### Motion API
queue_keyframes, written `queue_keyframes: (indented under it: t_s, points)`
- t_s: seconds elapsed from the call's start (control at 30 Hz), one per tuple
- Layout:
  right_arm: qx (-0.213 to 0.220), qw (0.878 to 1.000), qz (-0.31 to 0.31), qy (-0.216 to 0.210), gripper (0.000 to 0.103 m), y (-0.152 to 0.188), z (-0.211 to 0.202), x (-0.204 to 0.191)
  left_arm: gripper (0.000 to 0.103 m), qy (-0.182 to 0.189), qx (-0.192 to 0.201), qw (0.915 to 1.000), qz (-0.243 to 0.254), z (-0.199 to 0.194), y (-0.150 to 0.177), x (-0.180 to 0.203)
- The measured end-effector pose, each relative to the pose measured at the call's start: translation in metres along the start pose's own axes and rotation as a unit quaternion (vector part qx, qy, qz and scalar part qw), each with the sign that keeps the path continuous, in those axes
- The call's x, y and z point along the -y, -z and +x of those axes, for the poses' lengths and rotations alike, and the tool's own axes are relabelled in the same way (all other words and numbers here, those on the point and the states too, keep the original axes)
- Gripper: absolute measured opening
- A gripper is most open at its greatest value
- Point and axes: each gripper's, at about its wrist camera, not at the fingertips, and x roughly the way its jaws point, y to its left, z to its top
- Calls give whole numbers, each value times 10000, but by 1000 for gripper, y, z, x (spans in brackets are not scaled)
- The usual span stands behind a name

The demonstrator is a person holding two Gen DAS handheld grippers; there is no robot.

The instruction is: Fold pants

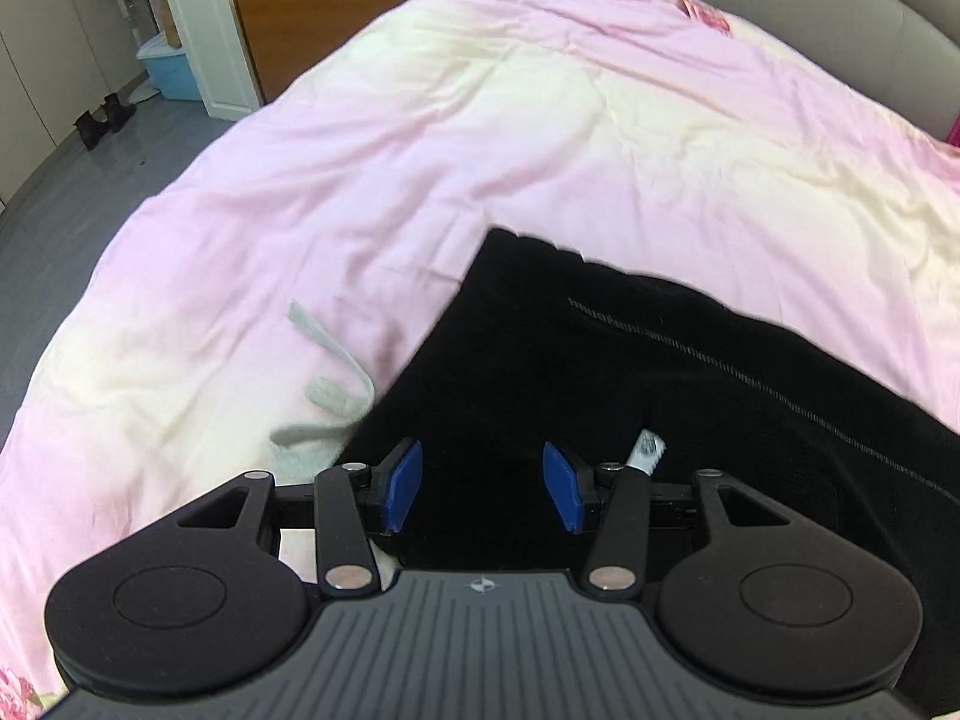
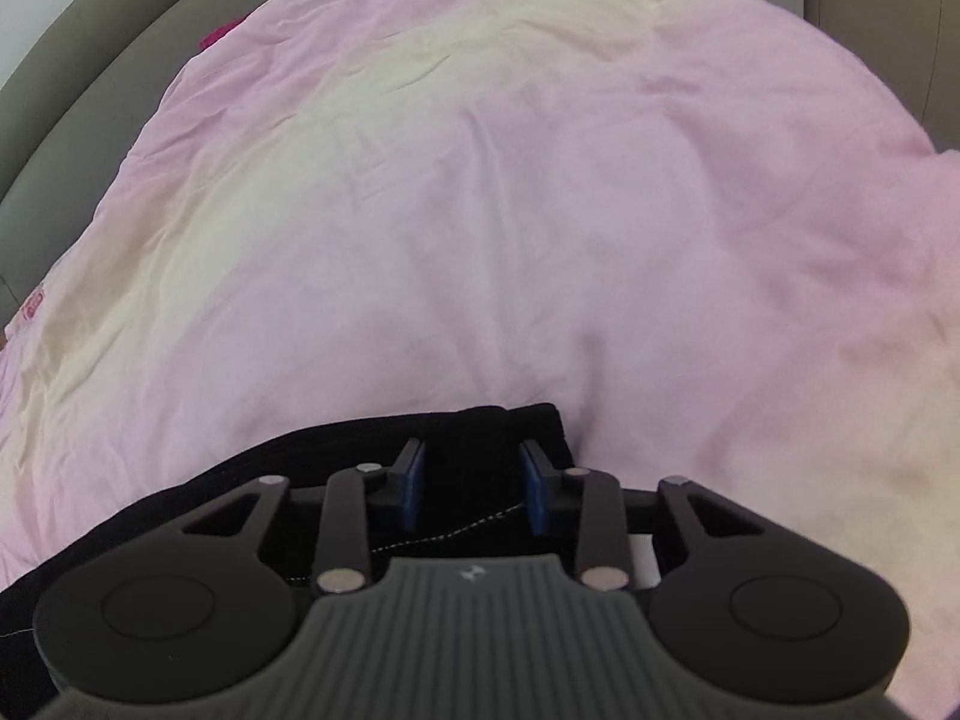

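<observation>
Nearest to the lens in the left wrist view is the left gripper (image 1: 483, 483), with its two blue pads (image 1: 403, 485) standing wide apart and holding nothing. Black pants (image 1: 600, 372) lie directly under and ahead of these fingers, on the pink bedcover (image 1: 420, 150). From the pads the cloth runs forward to a square corner and stretches away to the right, so its long axis seems to go from left to right across the bed. A white drawstring (image 1: 327, 339) lies on the bedcover just left of the pants, and a small white label (image 1: 647, 451) shows on the black cloth just beside the right pad.

Further right, in the right wrist view, the right gripper (image 2: 474, 483) also has its fingers parted, with black cloth between them but not pinched. Here the pants (image 2: 480, 426) end just ahead of the fingertips, and their corner lies a little right of the gripper. Both grippers are over the garment, each near one end of it; I judge that each must close on its own edge before any fold.

Much is hidden: both gripper bodies cover the near part of the pants, the black cloth shows almost no folds or layers, and I cannot tell which end is the waist.
</observation>
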Motion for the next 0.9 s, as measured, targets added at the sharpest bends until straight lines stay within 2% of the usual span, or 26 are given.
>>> queue_keyframes:
  t_s: [0.17, 0.27, 0.33, 0.4, 0.57, 0.6, 0.63, 0.67, 0.7, 0.73, 0.83, 0.9]
  points:
    - [639, 9972, -10, 393, 24, -1, -19, -8, 56, 267, 244, 9993, 23, -1, -15, -7]
    - [357, 9966, 103, 734, 24, 0, 1, -9, 61, 497, 324, 9982, 9, 7, -28, -9]
    - [357, 9954, -32, 892, 24, 2, 7, -14, 70, 656, 409, 9970, 13, 15, -39, -12]
    - [318, 9942, -136, 1016, 25, 3, 9, -17, 74, 821, 467, 9955, -26, 22, -50, -13]
    - [283, 9908, -286, 1291, 25, 5, 8, -27, 73, 1190, 226, 9926, -78, 56, -63, -18]
    - [279, 9899, -310, 1351, 26, 5, 8, -29, 63, 1251, 209, 9919, -103, 61, -63, -18]
    - [275, 9892, -328, 1404, 26, 5, 8, -30, 47, 1390, 224, 9899, -154, 63, -61, -19]
    - [268, 9881, -348, 1471, 26, 5, 9, -33, 42, 1359, 327, 9900, -205, 59, -57, -20]
    - [265, 9872, -367, 1528, 26, 5, 10, -36, 25, 1259, 456, 9907, -226, 55, -55, -19]
    - [257, 9863, -388, 1583, 26, 5, 10, -38, 14, 1221, 599, 9905, -187, 47, -52, -19]
    - [237, 9834, -449, 1743, 26, 4, 9, -45, 6, 1325, 1041, 9857, -15, 21, -50, -16]
    - [322, 9804, -549, 1864, 25, 4, 3, -50, 6, 1255, 1206, 9847, 125, 11, -55, -14]
